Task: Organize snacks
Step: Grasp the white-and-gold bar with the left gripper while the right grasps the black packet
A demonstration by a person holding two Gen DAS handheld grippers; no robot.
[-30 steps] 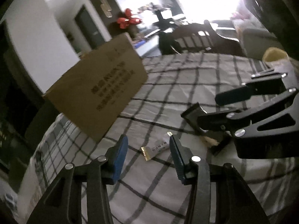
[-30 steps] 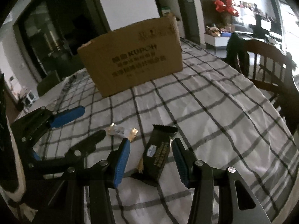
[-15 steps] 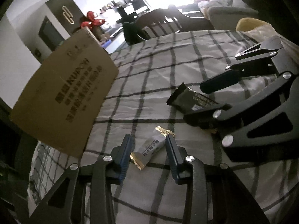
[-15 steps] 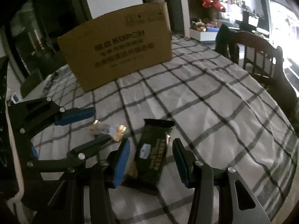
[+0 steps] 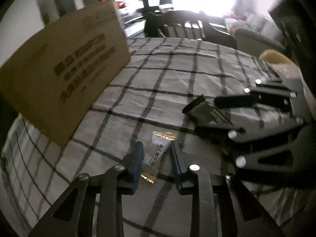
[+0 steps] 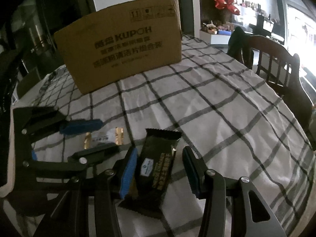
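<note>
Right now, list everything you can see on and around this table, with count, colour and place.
Cardboard box: one, brown, far side of the table.
Dark snack bar: one, black wrapper, flat between the right gripper's fingers.
White snack bar: one, white with gold ends, flat between the left gripper's fingers.
Tablecloth: one, white with dark checks, covering the table.
Chair: one, dark wood, beyond the table.
Left gripper: one, black with blue pads, open.
Right gripper: one, black with blue pads, open.

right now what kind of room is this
Probably a home dining area: a table with a checked tablecloth, a wooden dining chair beside it, and a sofa further back.
</note>
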